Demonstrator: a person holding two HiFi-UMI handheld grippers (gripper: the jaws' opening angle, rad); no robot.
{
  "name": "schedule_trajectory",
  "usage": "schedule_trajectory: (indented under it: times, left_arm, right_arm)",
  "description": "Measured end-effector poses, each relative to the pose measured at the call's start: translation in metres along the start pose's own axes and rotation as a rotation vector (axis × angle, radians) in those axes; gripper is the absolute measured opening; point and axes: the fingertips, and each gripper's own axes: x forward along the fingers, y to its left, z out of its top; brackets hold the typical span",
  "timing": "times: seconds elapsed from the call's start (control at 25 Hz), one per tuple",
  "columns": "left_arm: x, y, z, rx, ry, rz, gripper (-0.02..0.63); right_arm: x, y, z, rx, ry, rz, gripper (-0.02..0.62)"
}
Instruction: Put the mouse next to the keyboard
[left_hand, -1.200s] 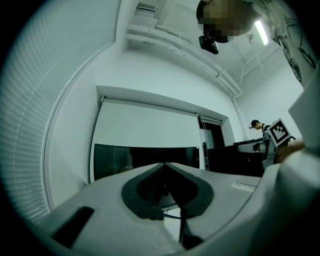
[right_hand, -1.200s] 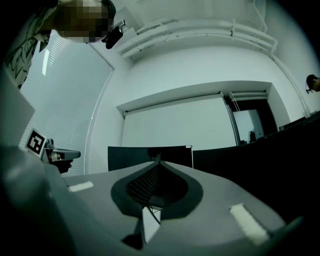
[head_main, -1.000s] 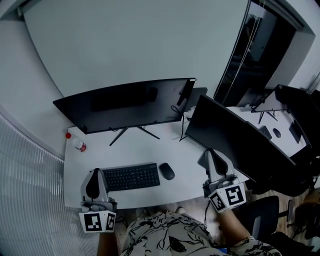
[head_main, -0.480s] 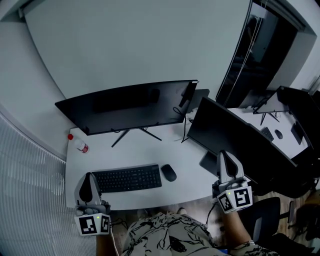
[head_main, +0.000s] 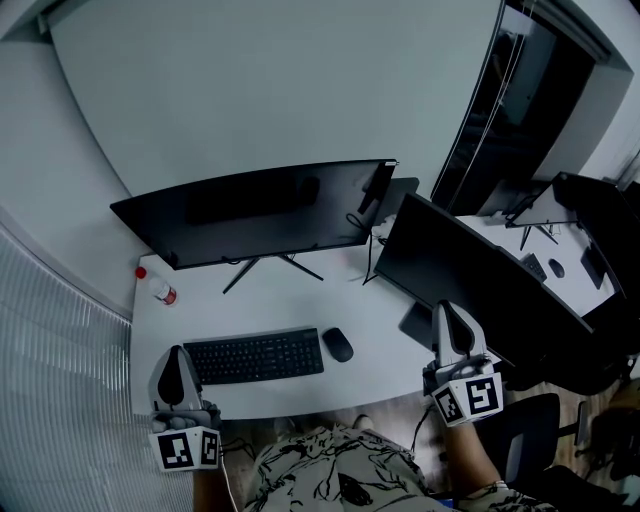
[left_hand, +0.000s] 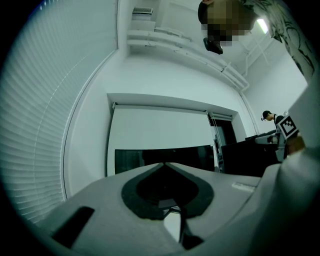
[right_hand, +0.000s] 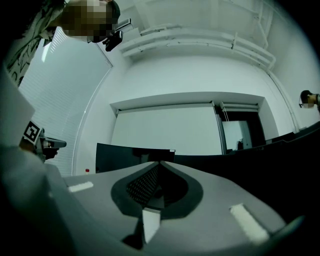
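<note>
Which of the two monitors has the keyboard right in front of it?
The wide curved monitor on the left: the keyboard lies just before it. The other monitor stands angled off to the right, past the mouse.

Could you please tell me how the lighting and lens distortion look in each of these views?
Head view: dim, bluish, with fisheye bending the desk edges, though the keyboard and mouse are sharp. Left gripper view: black vignette at the corners, a bright ceiling light, close jaws soft. Right gripper view: same vignette, even light, jaws dim.
</note>
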Motion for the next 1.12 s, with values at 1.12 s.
schedule_trajectory:
  times: [1.12]
  left_arm:
    - [-0.001,-0.006,0.0,-0.014,-0.006,-0.022,-0.002]
  right_arm:
    - [-0.001,0.018,-0.002,-0.004,0.022,0.038,0.006]
